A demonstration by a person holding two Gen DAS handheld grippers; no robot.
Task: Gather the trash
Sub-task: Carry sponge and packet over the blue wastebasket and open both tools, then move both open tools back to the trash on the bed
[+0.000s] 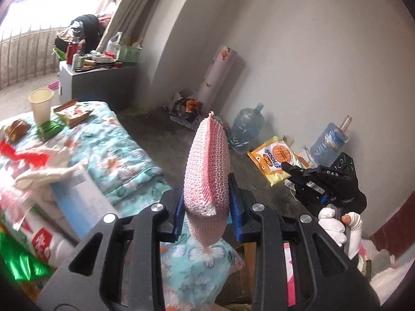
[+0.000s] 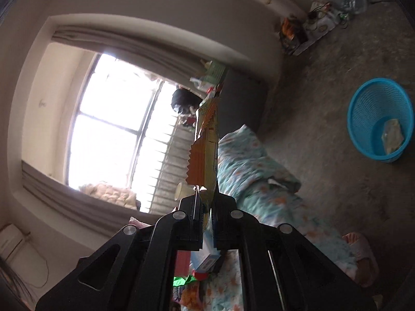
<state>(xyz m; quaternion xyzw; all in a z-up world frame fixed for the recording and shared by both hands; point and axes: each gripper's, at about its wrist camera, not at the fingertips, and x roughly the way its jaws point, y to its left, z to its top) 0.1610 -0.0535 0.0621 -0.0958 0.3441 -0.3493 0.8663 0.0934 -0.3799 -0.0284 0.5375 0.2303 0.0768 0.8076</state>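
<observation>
In the left wrist view my left gripper (image 1: 207,202) is shut on a pink foam net sleeve (image 1: 207,160), which stands upright between the blue pads. To its right a gloved hand (image 1: 334,223) holds my right gripper (image 1: 286,167), shut on the edge of an orange-and-yellow snack packet (image 1: 272,160). The right wrist view, rolled sideways, shows that packet (image 2: 205,150) edge-on in the shut right gripper (image 2: 206,202). A blue mesh basket (image 2: 363,140) stands on the floor at the right with one pale wrapper (image 2: 393,134) inside.
A bed with a floral quilt (image 1: 114,150) carries a cream cup (image 1: 41,105), a green wrapper (image 1: 49,129), a red wrapper (image 1: 23,154) and other packets. Two water bottles (image 1: 247,127) stand by the wall. A cluttered grey cabinet (image 1: 98,83) is by the window.
</observation>
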